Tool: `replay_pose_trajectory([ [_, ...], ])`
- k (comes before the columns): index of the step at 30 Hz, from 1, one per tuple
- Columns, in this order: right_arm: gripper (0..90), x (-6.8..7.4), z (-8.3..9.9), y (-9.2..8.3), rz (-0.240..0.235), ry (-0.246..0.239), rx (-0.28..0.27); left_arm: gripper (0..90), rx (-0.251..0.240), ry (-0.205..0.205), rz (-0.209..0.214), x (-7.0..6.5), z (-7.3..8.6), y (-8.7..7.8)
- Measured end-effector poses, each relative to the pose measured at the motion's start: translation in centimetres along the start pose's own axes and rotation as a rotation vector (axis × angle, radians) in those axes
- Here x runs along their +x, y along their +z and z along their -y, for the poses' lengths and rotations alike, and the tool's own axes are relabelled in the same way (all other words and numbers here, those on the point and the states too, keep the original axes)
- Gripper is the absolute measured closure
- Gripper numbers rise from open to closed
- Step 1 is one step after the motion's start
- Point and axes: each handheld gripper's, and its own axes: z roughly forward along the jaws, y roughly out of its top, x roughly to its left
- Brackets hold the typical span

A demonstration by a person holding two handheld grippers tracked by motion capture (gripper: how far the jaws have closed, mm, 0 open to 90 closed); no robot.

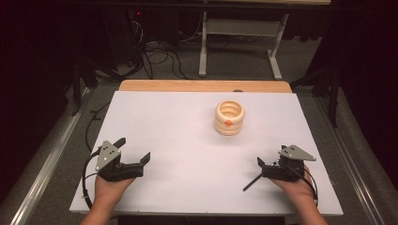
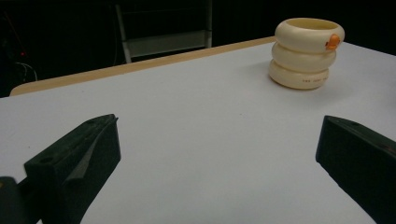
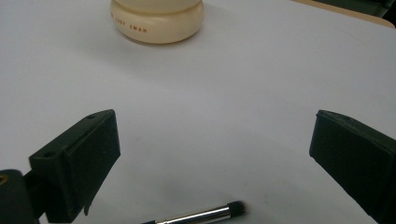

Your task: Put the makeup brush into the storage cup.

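Fingers (image 3: 74, 163) of the right gripper (image 1: 267, 165) stand wide apart and hold nothing, just above a small brush (image 3: 205, 215) lying on the white bench (image 1: 187, 140). Left gripper (image 1: 135, 151) also gapes, bare. A cream ringed holder (image 1: 229, 117) stands upright farther back.

Slim black-handled brush (image 1: 251, 183) flat on white table, near cream ribbed holder (image 1: 229, 117).

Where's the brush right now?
In the high view the brush lies on the white table, near its front edge, just left of the right gripper and short of the cream holder.
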Motion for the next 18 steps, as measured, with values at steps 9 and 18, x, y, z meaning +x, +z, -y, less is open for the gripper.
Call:
replay_pose_trajectory([
  [9, 3.2, -0.26, 0.32, 0.29, 0.021, -0.002, 0.044, 0.6, 0.005, -0.007, 0.016, 0.01, 0.2, -0.09],
  [18, 3.4, -0.88, -0.22, 0.49, 0.017, 0.019, 0.129, 0.6, 0.002, -0.005, 0.024, -0.03, 0.24, -0.16],
])
